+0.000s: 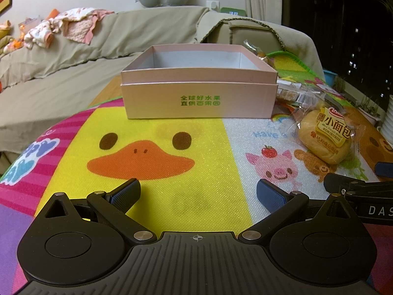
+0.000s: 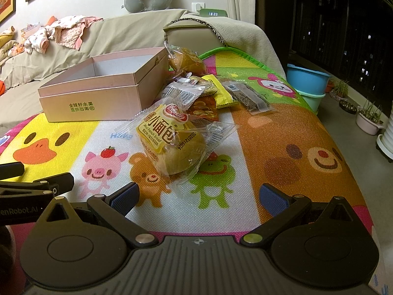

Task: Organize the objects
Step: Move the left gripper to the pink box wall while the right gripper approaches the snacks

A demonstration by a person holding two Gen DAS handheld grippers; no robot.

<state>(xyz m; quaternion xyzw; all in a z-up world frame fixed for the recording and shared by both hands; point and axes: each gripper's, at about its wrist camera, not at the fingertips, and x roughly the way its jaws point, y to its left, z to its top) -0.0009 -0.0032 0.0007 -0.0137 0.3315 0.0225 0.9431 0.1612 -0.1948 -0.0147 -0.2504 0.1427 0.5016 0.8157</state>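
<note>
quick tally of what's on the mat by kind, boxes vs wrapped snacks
Box: 1
Bread rolls, near and far: 2
Yellow packet: 1
Dark bar: 1
Other packets in the pile: overlapping, cannot count
Total: 5 told apart, plus the pile

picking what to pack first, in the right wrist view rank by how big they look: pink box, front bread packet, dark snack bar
1. pink box
2. front bread packet, though nearness to the camera enlarges it
3. dark snack bar
</note>
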